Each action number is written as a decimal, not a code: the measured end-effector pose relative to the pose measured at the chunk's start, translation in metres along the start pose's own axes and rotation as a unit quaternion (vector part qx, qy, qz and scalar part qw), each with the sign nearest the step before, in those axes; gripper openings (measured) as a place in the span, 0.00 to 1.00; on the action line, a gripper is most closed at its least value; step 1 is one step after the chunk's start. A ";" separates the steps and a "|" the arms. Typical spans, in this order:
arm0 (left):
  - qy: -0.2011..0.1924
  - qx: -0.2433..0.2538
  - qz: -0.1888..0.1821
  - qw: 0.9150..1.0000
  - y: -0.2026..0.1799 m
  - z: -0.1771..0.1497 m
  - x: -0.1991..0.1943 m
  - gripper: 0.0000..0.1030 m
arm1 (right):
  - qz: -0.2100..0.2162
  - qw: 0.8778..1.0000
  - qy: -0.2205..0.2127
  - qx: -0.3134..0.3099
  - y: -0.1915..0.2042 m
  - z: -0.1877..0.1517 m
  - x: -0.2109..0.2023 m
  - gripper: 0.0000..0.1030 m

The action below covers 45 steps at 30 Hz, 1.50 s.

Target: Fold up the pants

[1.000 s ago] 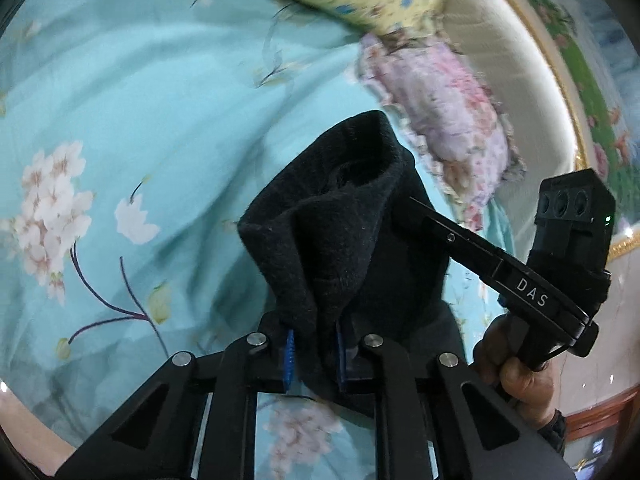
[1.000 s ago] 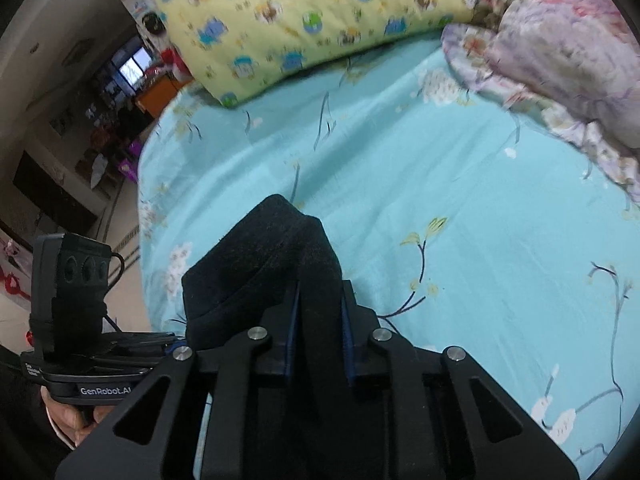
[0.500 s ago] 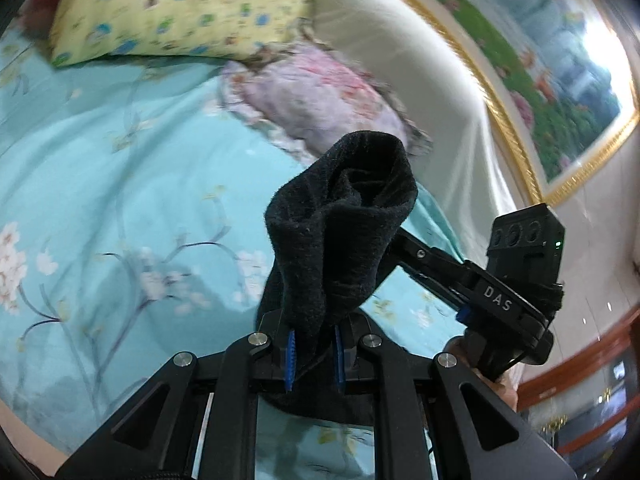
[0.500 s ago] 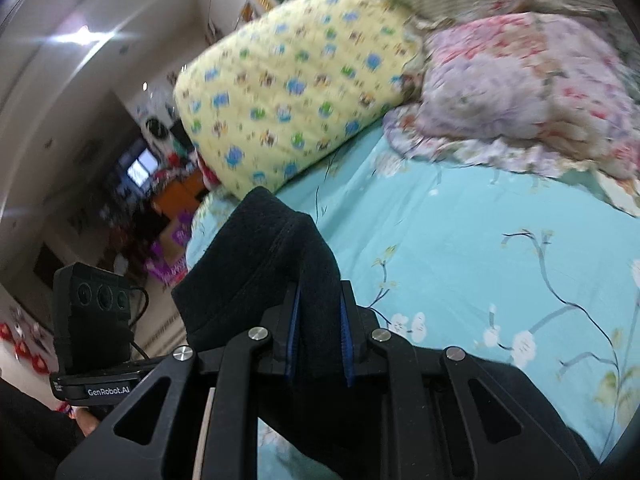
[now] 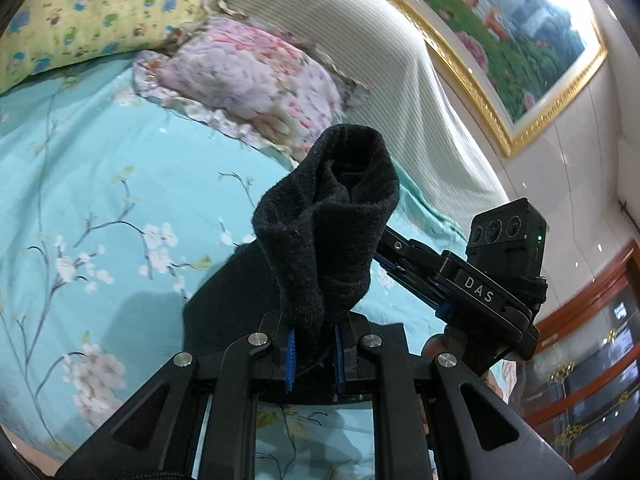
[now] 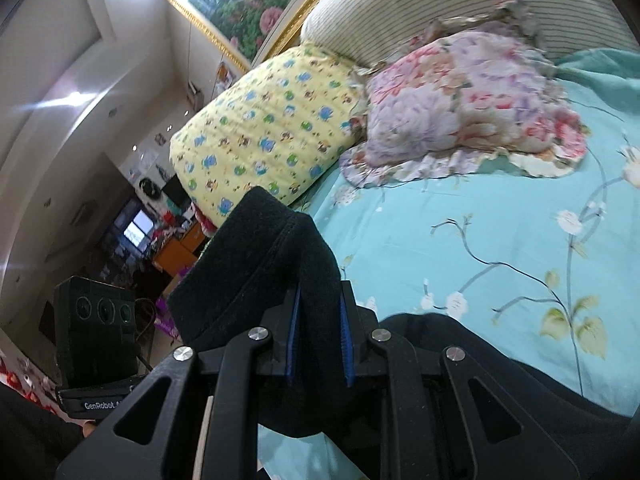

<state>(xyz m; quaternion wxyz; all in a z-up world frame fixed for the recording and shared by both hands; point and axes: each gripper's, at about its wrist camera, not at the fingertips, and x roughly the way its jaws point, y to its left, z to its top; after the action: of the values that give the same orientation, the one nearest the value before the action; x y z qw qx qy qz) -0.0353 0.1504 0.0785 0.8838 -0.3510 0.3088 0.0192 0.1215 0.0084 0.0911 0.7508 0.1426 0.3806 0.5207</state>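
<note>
Black fleece pants (image 5: pixel 328 224) bunch up between the blue pads of my left gripper (image 5: pixel 314 354), which is shut on the cloth. The rest of the garment hangs down onto the turquoise bedsheet (image 5: pixel 100 184). In the right wrist view a thick folded edge of the same pants (image 6: pixel 256 264) stands up from my right gripper (image 6: pixel 319 340), also shut on it, with more black cloth (image 6: pixel 500 376) trailing below right. Each view shows the other gripper beside the cloth: the right gripper (image 5: pixel 404 254) in the left wrist view, the left gripper's body (image 6: pixel 96 344) in the right wrist view.
A pink floral pillow (image 5: pixel 248 80) and a yellow patterned pillow (image 5: pixel 92 16) lie at the head of the bed against a striped headboard cover (image 5: pixel 400 92). A gold-framed painting (image 5: pixel 520 40) hangs above. A cluttered room corner (image 6: pixel 140 232) lies beyond the bed's left side.
Both grippers have risen and swung toward the head of the bed, carrying the pants; the pillows, headboard and painting have come into view. Both grips stayed shut on the cloth.
</note>
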 end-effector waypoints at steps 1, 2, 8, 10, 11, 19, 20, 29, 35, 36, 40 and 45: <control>0.003 0.003 0.000 1.000 -0.003 0.000 0.003 0.13 | 0.000 1.000 -0.003 0.004 -0.003 -0.002 -0.004 0.19; 0.006 0.008 0.000 1.000 -0.007 -0.001 0.006 0.13 | 0.000 1.000 -0.007 0.009 -0.007 -0.004 -0.009 0.19; 0.025 0.037 0.005 0.999 -0.030 -0.008 0.024 0.13 | -0.001 0.999 -0.026 0.031 -0.027 -0.016 -0.030 0.19; 0.032 0.047 0.006 0.998 -0.038 -0.011 0.030 0.13 | -0.002 0.999 -0.032 0.038 -0.033 -0.020 -0.037 0.19; 0.034 0.051 0.006 0.998 -0.041 -0.013 0.031 0.13 | -0.002 0.998 -0.036 0.043 -0.037 -0.022 -0.040 0.19; 0.057 0.092 0.009 0.994 -0.071 -0.029 0.052 0.13 | -0.008 0.996 -0.060 0.072 -0.066 -0.038 -0.071 0.19; 0.060 0.099 0.011 0.993 -0.075 -0.030 0.056 0.13 | -0.009 0.995 -0.062 0.074 -0.069 -0.040 -0.074 0.19; 0.087 0.140 0.025 0.986 -0.093 -0.053 0.090 0.13 | -0.018 0.990 -0.079 0.115 -0.101 -0.065 -0.093 0.19; 0.098 0.164 0.028 0.981 -0.105 -0.064 0.107 0.15 | -0.038 0.989 -0.081 0.117 -0.111 -0.076 -0.103 0.19; 0.100 0.166 0.028 0.981 -0.105 -0.061 0.111 0.15 | -0.041 0.989 -0.083 0.119 -0.113 -0.078 -0.104 0.19; 0.108 0.173 0.026 0.979 -0.109 -0.064 0.122 0.16 | -0.056 0.986 -0.089 0.132 -0.122 -0.083 -0.112 0.23; 0.120 0.183 0.018 0.976 -0.114 -0.068 0.135 0.17 | -0.078 0.983 -0.092 0.136 -0.127 -0.090 -0.121 0.23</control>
<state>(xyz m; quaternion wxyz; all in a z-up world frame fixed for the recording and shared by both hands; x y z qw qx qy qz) 0.0663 -0.0027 0.0339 0.8888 -0.1777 0.4174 -0.0643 0.1217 -0.1689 0.0052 0.7945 0.2601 0.3872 0.3888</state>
